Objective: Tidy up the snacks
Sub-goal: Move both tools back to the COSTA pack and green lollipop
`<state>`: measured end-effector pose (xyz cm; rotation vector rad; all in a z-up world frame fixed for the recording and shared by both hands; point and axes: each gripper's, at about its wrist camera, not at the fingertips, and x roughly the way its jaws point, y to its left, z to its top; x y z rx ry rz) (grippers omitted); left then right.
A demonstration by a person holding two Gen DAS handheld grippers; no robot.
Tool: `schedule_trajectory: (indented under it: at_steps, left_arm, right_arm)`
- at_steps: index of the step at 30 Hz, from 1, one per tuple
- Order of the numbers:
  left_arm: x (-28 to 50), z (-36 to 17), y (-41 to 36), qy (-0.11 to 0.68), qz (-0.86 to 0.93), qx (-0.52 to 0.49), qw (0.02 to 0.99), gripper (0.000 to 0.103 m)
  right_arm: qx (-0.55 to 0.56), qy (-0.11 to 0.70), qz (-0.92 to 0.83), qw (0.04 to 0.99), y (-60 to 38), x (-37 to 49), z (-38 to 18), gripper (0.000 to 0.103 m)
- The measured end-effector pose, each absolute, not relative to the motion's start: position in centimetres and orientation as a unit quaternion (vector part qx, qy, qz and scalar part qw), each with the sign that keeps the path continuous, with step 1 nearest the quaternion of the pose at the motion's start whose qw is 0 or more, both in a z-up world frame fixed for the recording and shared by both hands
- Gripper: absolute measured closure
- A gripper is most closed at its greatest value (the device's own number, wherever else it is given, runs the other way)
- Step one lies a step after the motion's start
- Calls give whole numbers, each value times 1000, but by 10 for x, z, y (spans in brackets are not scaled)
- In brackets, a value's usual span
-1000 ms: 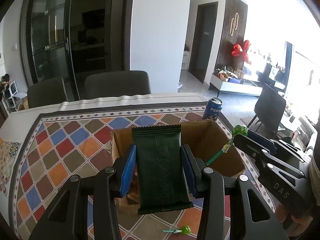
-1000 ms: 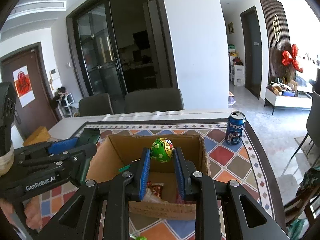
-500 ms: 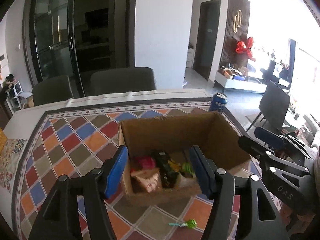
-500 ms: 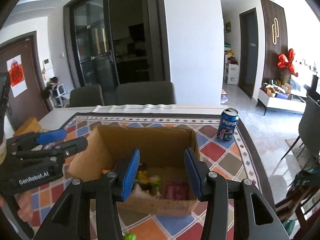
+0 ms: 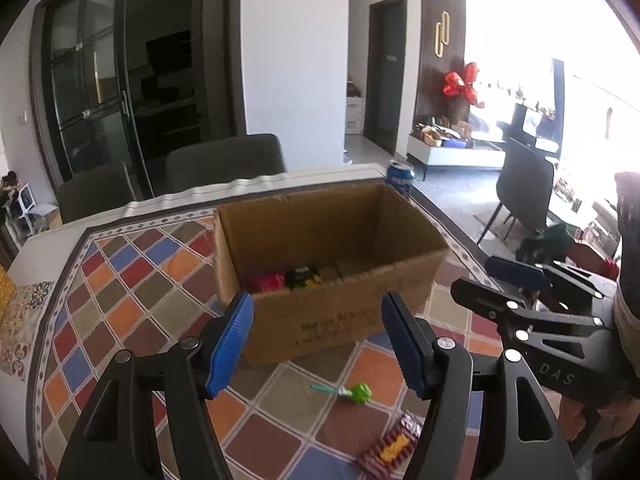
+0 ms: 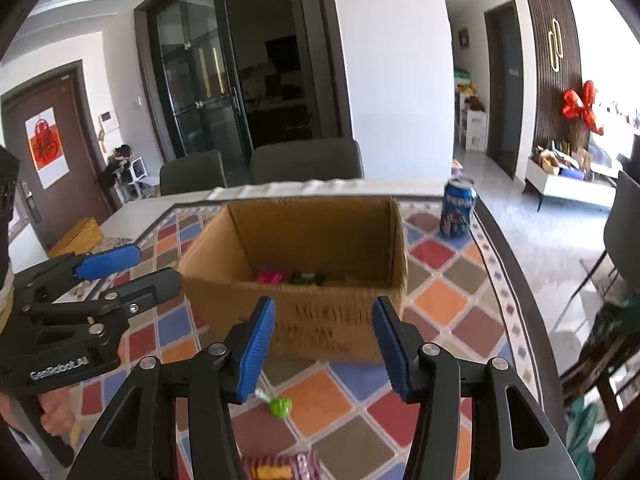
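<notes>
My left wrist camera looked forward and down along its own blue-padded fingers (image 5: 232, 340) at the near long wall of the cardboard box (image 5: 332, 320), from close by and slightly left of the box's middle. My right wrist camera faced the same box (image 6: 304, 312) from the same near side, equally close, set a little to the right. Both views shared the box, the green lollipop (image 5: 358, 392) (image 6: 280, 406) in front of the box, the blue can (image 5: 400, 178) (image 6: 458, 210) beyond the box's far right corner, and each other's gripper beside the box.
</notes>
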<state>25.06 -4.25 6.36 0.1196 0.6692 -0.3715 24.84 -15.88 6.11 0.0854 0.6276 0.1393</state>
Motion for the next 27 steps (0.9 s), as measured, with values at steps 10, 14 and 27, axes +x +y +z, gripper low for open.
schedule_trajectory:
  at_steps: [10,14,27]
  left_arm:
    - [218,20,-60,360,-228,102,899,37]
    - [209,3,-67,373,-244,119,887,37]
    - [200,-74,-89,462,-298,159,820,37]
  right_arm:
    - [28,353,60,933,-166,219,20,44]
    - [21,381,55,923,-168,209,-1,44]
    - [18,469,30,883,-173,183,-56,44]
